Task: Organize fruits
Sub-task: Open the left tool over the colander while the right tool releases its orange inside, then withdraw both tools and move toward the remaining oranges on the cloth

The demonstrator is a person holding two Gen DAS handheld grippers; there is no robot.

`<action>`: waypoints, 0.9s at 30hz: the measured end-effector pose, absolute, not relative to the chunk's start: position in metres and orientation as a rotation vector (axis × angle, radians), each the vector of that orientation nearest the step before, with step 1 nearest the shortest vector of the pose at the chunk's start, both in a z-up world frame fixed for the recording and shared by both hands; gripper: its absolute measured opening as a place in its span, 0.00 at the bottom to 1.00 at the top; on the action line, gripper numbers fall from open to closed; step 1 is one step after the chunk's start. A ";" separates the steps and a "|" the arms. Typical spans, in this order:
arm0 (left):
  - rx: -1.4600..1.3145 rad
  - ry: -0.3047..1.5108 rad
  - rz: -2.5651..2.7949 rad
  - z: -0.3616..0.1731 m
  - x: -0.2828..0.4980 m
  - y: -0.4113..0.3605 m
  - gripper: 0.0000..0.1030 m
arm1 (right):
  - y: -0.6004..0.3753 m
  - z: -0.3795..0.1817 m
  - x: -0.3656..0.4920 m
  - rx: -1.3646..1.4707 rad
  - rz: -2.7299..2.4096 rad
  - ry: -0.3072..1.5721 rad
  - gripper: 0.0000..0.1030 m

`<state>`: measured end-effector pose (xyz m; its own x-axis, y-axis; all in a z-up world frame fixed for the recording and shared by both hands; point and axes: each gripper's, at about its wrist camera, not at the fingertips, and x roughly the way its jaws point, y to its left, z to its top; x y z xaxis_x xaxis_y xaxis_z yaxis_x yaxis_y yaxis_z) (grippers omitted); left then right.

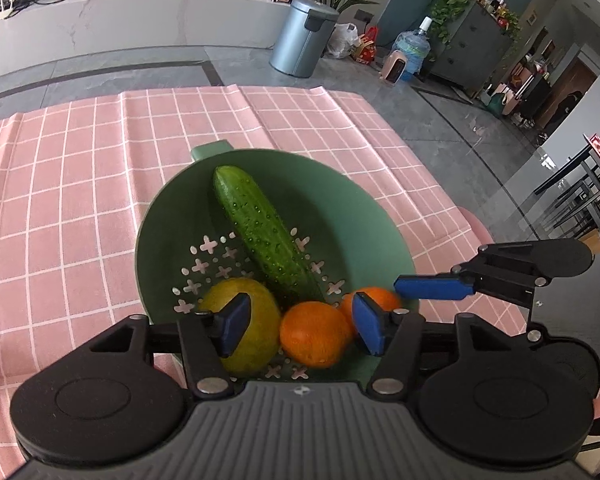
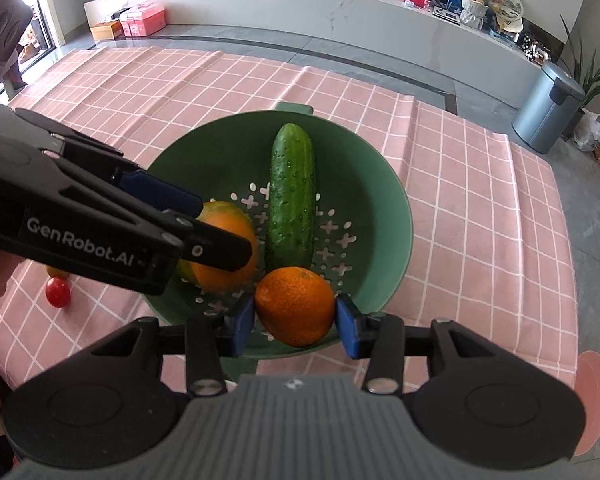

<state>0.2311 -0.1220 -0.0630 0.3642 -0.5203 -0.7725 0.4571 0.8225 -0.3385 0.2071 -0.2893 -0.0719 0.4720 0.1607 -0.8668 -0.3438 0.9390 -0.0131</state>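
Now | right gripper point(image 2: 295, 322) fingers clamp orange point(image 2: 296, 305) over colander point(image 2: 384, 216) | left gripper point(image 1: 302, 322) fingers open, empty

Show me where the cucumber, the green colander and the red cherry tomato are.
cucumber point(image 2: 292, 196): right wrist view, middle of its body.
green colander point(image 2: 380, 184): right wrist view, bare inner wall.
cherry tomato point(image 2: 57, 291): right wrist view, its centre.

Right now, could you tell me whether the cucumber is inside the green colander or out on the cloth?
Inside: the cucumber lies in the green colander.
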 end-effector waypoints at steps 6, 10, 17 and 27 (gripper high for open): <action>-0.056 0.980 -0.633 -0.048 0.220 -0.116 0.69 | -0.287 -0.060 0.201 -0.212 0.285 1.001 0.48; -0.003 0.921 -0.613 -0.034 0.204 -0.108 0.69 | -0.283 -0.050 0.188 -0.221 0.248 0.967 0.51; 0.089 0.876 -0.530 -0.018 0.176 -0.081 0.69 | -0.273 -0.033 0.152 -0.131 0.221 0.900 0.56; 0.110 0.807 -0.468 -0.018 0.139 -0.021 0.69 | -0.248 -0.035 0.109 0.046 0.162 0.842 0.59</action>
